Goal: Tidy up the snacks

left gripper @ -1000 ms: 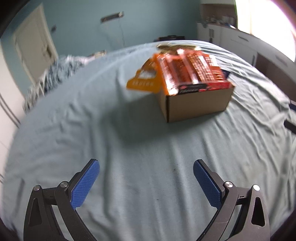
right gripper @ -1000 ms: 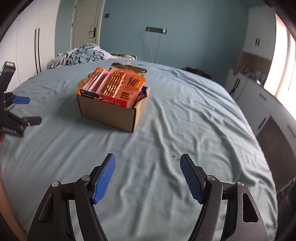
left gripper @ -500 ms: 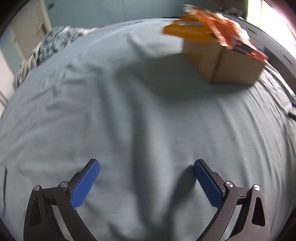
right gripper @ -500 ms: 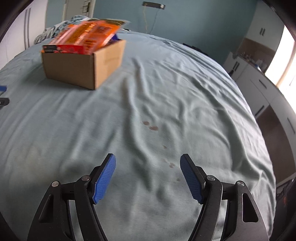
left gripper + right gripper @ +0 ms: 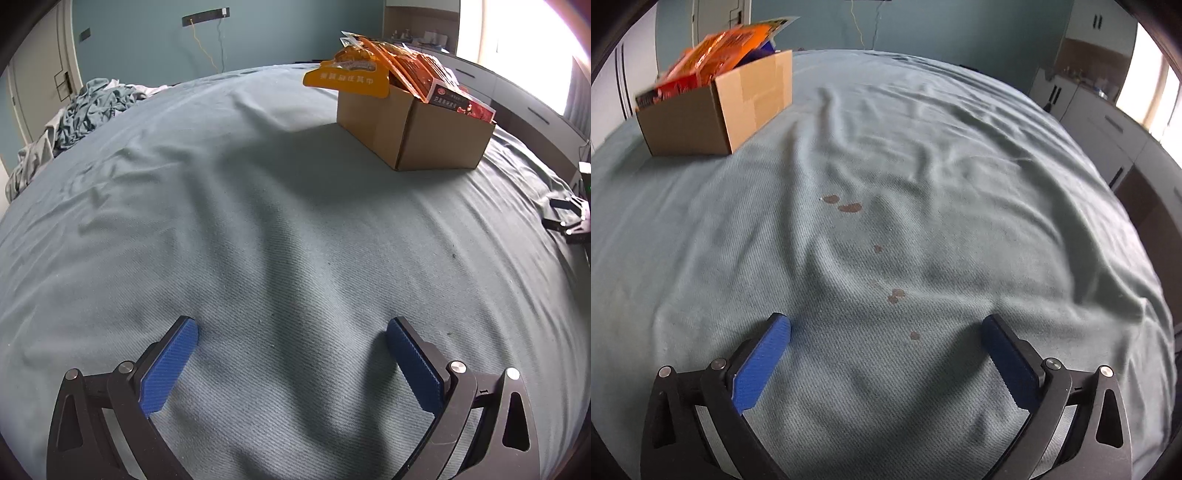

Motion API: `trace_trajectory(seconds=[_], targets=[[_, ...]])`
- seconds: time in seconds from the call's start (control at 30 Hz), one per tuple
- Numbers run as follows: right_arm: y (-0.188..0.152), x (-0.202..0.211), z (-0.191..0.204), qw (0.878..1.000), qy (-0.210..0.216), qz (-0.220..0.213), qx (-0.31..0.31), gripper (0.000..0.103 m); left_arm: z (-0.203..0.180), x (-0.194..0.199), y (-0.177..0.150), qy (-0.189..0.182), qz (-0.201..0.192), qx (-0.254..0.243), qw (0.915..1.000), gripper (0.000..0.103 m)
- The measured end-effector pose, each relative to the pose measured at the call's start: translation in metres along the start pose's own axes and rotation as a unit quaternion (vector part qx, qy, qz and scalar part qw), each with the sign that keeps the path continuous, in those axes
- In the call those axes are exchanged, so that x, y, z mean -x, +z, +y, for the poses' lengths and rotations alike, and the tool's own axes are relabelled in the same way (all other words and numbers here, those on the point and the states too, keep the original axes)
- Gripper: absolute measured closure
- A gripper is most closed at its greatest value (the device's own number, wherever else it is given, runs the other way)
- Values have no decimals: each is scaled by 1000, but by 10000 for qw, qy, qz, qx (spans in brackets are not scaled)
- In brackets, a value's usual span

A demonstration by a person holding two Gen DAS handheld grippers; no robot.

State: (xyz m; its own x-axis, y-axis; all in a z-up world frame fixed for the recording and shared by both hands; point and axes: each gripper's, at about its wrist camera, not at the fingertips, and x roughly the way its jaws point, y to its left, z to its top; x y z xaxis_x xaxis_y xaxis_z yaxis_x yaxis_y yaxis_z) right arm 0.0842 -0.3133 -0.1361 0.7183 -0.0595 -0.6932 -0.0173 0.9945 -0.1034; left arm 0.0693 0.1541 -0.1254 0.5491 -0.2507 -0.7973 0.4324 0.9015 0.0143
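A brown cardboard box (image 5: 413, 129) stuffed with orange snack packets (image 5: 399, 70) stands on the blue-grey bed sheet (image 5: 277, 229), far off at the upper right in the left wrist view. The same cardboard box (image 5: 716, 114) sits at the upper left in the right wrist view, orange snack packets (image 5: 713, 62) poking out of its top. My left gripper (image 5: 291, 332) hangs open low over bare sheet, well short of the box. My right gripper (image 5: 886, 328) is also over bare sheet, its jaws opening wide with nothing between them.
Crumpled bedding (image 5: 85, 110) is heaped at the far left of the bed. Small brown stains (image 5: 846, 205) dot the sheet ahead of the right gripper. Cabinets (image 5: 1104, 129) line the wall on the right. The other gripper's black frame (image 5: 570, 221) shows at the right edge.
Both grippers have dropped closer to the sheet and the views swung, so the box slid to the upper right for the left and upper left for the right. The right jaws have spread wider.
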Motion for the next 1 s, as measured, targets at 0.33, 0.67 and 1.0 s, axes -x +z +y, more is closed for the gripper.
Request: trace_trajectory(seconds=[0.33, 0.67, 1.0], targets=[[8, -7, -4, 9997, 154, 91, -151, 0, 9, -2, 7, 12, 33, -24, 10000, 0], [7, -4, -5, 9995, 209, 121, -182, 0, 9, -3, 7, 8, 37, -23, 10000, 0], [5, -2, -5, 9996, 208, 117, -166, 0, 9, -3, 7, 4, 34, -23, 10000, 0]])
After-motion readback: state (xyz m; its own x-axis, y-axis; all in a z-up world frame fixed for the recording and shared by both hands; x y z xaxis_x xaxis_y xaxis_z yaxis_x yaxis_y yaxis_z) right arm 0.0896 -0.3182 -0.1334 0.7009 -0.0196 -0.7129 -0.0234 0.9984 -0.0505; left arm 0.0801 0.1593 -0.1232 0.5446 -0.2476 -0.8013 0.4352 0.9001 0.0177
